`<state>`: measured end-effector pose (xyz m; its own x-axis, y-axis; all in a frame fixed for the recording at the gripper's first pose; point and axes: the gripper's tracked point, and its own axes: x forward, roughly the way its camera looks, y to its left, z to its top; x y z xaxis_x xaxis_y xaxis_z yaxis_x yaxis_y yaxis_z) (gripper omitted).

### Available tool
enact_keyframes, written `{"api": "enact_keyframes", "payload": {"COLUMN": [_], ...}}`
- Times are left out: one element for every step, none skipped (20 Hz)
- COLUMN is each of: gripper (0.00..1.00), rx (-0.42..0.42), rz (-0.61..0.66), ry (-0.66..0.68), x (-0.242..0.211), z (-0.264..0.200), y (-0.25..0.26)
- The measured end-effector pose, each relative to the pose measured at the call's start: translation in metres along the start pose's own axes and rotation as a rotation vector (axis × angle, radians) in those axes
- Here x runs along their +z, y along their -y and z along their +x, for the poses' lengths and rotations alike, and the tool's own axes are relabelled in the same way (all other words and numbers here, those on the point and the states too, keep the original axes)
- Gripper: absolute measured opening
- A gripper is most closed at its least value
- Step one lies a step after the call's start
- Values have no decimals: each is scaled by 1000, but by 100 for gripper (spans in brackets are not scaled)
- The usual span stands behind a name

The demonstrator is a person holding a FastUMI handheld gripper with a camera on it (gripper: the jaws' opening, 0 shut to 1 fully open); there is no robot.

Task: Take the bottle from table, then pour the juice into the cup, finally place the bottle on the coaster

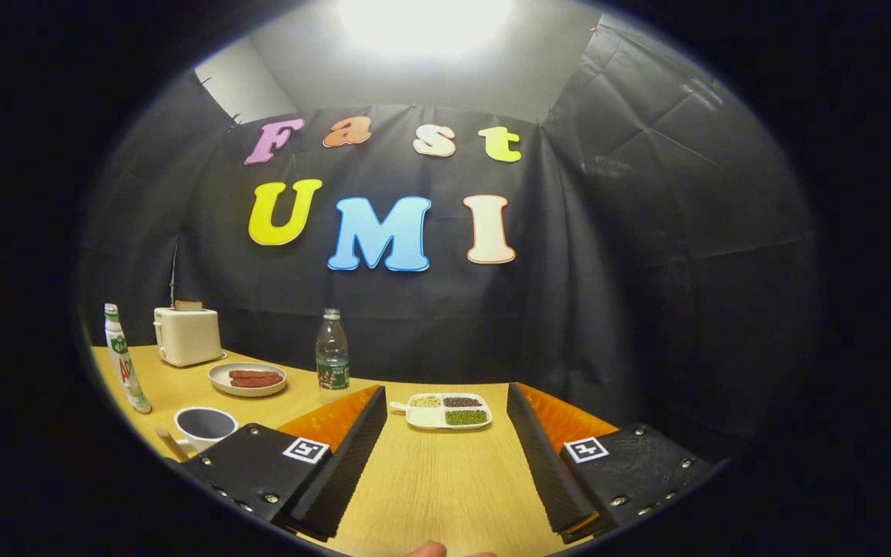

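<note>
Gripper is hovering wide open, holding nothing, over bare counter. Clear water bottle is standing beyond the left finger, mug off left. Risk: grabbing the white juice bottle instead, or clipping the snack tray.

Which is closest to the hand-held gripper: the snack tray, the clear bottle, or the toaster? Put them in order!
The hand-held gripper is open, holding nothing.
1. Snack tray, just ahead between the fingers.
2. Clear bottle, beyond the left finger.
3. Toaster, far back left by the wall.
</note>
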<state>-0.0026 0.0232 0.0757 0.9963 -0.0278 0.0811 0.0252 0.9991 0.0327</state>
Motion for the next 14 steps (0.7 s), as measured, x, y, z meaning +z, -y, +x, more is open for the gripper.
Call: {"api": "enact_keyframes", "payload": {"gripper": [95,95,95,95,95,95,95,95,95,95,95,95,95,95], "rx": [2,9,20,28,34,44,60,79,107,141,173,199,221,241], "rz": [4,11,19,27,32,36,40,48,57,64,69,74,79,84], "ry": [6,14,25,36,42,47,52,58,61,68,73,79,85,91], "x": [12,24,35,47,57,66,74,82,89,95,99,103,106,108], "z": [-8,-16,-24,-31,-38,-44,-50,-56,-60,-66,-72,-76,-80,-84], "y": [-7,-16,-27,-39,-51,-65,-82,-100,-121,-143,-166,-187,-206,-224]}}
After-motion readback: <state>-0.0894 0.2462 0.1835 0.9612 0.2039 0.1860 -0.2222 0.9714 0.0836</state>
